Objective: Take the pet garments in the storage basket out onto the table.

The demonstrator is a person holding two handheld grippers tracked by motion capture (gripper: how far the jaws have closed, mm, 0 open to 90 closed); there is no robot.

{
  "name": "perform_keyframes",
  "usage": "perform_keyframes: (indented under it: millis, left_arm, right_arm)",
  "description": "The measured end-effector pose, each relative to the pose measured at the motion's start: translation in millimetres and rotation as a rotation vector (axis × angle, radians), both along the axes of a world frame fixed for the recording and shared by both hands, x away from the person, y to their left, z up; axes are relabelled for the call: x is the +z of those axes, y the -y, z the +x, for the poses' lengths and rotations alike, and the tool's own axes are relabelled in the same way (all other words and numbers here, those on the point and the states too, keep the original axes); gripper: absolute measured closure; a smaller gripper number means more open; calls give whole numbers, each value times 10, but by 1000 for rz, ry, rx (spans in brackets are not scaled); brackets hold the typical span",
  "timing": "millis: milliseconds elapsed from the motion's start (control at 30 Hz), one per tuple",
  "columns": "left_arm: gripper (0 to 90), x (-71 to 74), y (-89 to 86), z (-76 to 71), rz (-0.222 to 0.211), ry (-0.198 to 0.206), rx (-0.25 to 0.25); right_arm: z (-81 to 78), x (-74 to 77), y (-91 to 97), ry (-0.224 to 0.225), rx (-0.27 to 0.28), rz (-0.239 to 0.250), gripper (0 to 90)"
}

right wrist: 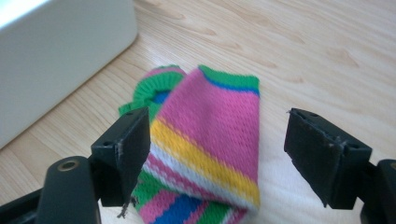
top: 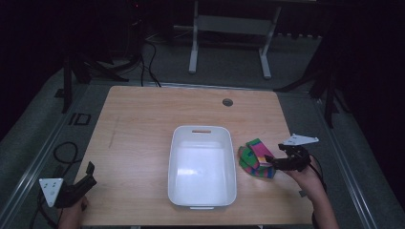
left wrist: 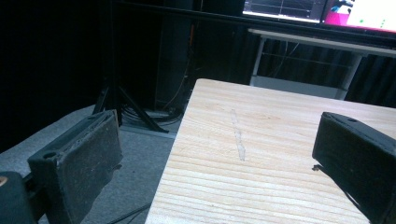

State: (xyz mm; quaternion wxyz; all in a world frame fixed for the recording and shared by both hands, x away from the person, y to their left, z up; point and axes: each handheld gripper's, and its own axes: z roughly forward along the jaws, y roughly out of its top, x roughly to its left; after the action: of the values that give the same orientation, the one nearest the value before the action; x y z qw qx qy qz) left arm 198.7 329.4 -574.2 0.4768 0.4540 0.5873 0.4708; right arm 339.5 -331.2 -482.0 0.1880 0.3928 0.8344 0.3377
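Right gripper view: right gripper (right wrist: 212,158) has its jaws spread wide, pads clear of the striped sock (right wrist: 205,144), which lies between them on the table (right wrist: 327,56). The left pad may just brush the sock's edge; hard to tell at this angle. Nothing gripped. The sock is knit with a fine mesh texture, folded over flat, in pink, yellow, white, blue and green bands with a green ribbed cuff. High view: the sock (top: 257,158) sits just right of the white bin (top: 202,166), near but apart from it. The bin is smooth plastic, rectangular with rounded corners and a handle slot at the far rim. The table is light wood grain. Left gripper (top: 79,185) sits at the near-left table corner, jaws wide apart with nothing between them; its pads look matte black and slightly scuffed.
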Motion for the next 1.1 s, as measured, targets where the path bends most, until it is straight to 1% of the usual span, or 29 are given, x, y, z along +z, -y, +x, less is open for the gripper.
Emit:
perform_keyframes:
  millis: [133, 167, 200, 233, 267, 300, 367, 433, 500, 567, 600, 667, 733, 833, 867, 967, 1000, 1100]
  left_arm:
    - [18, 0, 1, 0, 0, 1, 0]
    - [18, 0, 1, 0, 0, 1, 0]
    - [18, 0, 1, 0, 1, 1, 0]
    - [18, 0, 1, 0, 0, 1, 0]
    - [18, 0, 0, 0, 0, 1, 0]
    - [18, 0, 1, 1, 0, 1, 0]
    - [18, 0, 0, 0, -1, 0, -1]
    - [18, 0, 0, -1, 0, 1, -1]
    - [18, 0, 1, -1, 2, 1, -1]
    - [18, -1, 2, -1, 4, 1, -2]
    - [18, -1, 2, -1, 4, 1, -2]
    - [19, -1, 2, -1, 4, 1, -2]
    - [18, -1, 3, -2, 5, 1, -2]
    - [18, -1, 3, -2, 6, 1, -2]
    - [18, -1, 3, -2, 6, 1, -2]
    - [18, -1, 3, -1, 6, 0, -2]
    - [18, 0, 3, -1, 5, 0, -2]
    - [18, 0, 4, -1, 5, 0, -1]
  right_arm:
    - [-76, -107, 125, 21, -54, 33, 156]
    - [-93, -134, 160, 33, -73, 49, 145]
    - [-113, -169, 208, 36, -88, 75, 117]
    - [-128, -192, 233, 39, -96, 83, 105]
    - [-146, -223, 270, 48, -113, 89, 105]
    - [-168, -266, 308, 47, -146, 101, 104]
    - [-199, -330, 360, 48, -162, 100, 105]
    - [-243, -395, 424, 37, -166, 115, 105]
    - [-306, -444, 482, 68, -202, 116, 105]
    - [-373, -480, 534, 84, -225, 129, 105]
    - [-421, -501, 559, 105, -248, 129, 105]
    - [-476, -531, 595, 127, -261, 130, 104]
    - [-537, -566, 634, 153, -291, 137, 105]
    - [-610, -622, 678, 178, -330, 147, 105]
    - [-638, -639, 688, 195, -342, 150, 105]
    - [-702, -677, 702, 245, -376, 129, 105]
    - [-722, -686, 710, 262, -391, 130, 105]
    - [-770, -705, 745, 285, -422, 165, 105]
